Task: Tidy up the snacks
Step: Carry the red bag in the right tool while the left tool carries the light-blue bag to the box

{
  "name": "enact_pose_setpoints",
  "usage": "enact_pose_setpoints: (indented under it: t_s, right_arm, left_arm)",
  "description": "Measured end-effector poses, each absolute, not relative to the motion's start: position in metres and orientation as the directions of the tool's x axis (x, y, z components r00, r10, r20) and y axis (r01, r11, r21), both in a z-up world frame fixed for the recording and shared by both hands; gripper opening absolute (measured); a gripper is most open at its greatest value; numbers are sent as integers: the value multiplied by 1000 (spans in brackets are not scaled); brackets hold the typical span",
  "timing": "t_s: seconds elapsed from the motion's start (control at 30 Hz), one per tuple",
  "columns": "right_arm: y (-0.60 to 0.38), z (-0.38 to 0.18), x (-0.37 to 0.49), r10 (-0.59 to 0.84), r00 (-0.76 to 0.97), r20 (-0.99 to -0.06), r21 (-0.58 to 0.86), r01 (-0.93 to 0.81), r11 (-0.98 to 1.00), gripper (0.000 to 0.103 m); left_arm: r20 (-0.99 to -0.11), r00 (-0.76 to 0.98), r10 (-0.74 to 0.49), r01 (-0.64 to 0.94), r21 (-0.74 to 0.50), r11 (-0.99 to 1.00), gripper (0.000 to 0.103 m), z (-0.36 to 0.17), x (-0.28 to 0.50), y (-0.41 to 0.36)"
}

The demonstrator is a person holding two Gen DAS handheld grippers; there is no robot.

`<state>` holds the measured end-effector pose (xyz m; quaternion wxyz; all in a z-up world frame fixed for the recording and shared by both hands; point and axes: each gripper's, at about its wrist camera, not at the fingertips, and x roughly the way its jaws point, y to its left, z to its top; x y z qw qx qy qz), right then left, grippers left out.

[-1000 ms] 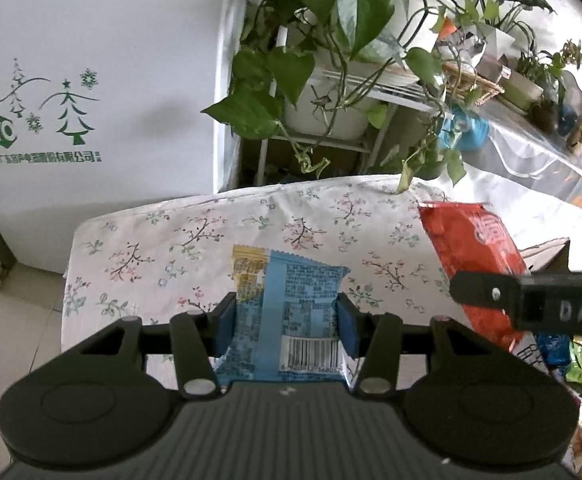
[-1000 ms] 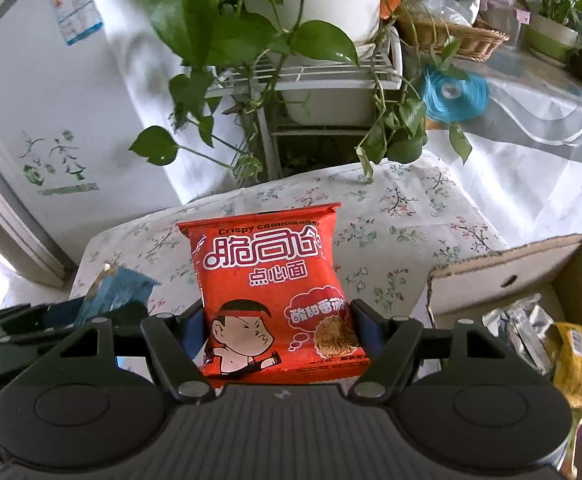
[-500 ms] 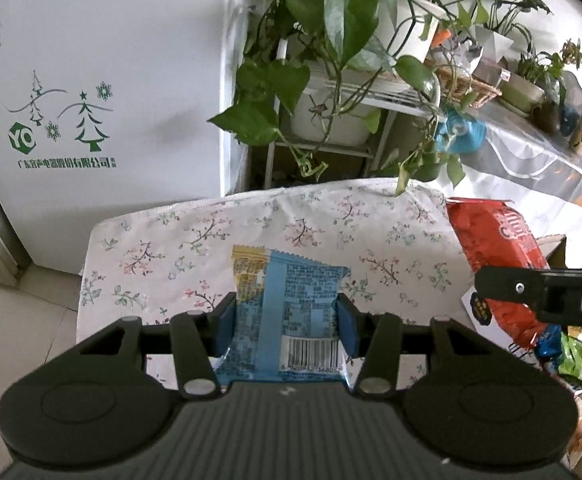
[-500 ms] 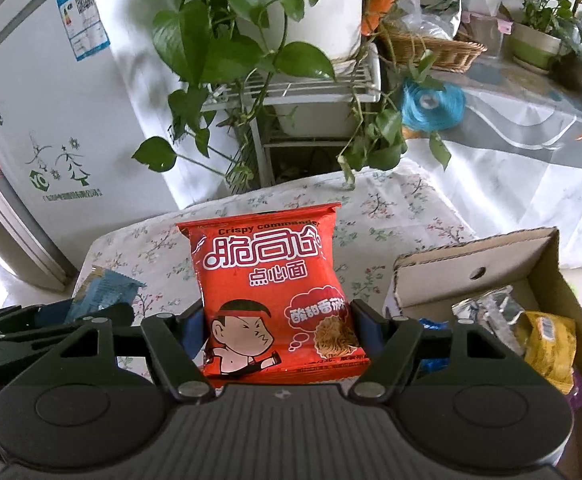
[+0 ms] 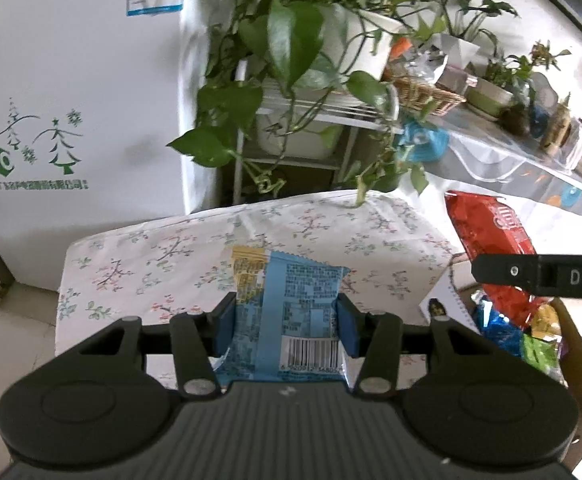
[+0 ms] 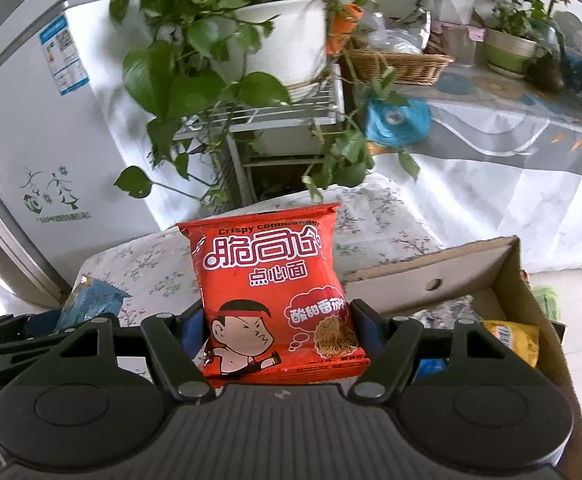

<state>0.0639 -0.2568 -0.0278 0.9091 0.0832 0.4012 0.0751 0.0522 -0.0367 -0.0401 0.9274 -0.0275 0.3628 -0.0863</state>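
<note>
Two packets, one per gripper.

Left wrist view: left gripper (image 5: 286, 330), blue pads pinching a glossy blue foil packet (image 5: 291, 312) (barcode near the lower edge), held above a floral tablecloth (image 5: 163, 256).

Right wrist view: right gripper (image 6: 278, 336) clamped on a crinkly red noodle packet (image 6: 269, 280), upright beside an open cardboard box (image 6: 511, 268) holding assorted wrappers.
</note>
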Motion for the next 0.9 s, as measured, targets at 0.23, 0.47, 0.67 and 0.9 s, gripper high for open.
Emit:
enact_pose_setpoints:
  t_s: [0.23,0.47,0.67,0.9]
  right_arm:
    - [-292,-23,58,171,681,-712,221,-14,975,78]
    - [-324,-21,50,135,689,-712,219,35,975,78]
    - [-359,-18,36,113,702,-704,243,88,966,78]
    - [-394,-25,19,79,688,-722,254,158,954,78]
  left_arm:
    - [-668,711,-218,190,-115,975,50,-41,47,-54]
    - [-659,699,-278,263,-125,957,50,-38,38,-79]
    - [-642,679,-355,321,-176,931,50,-38,22,-106]
    - [-627,652,-426,337,-263,904,50,-42,-3,-150]
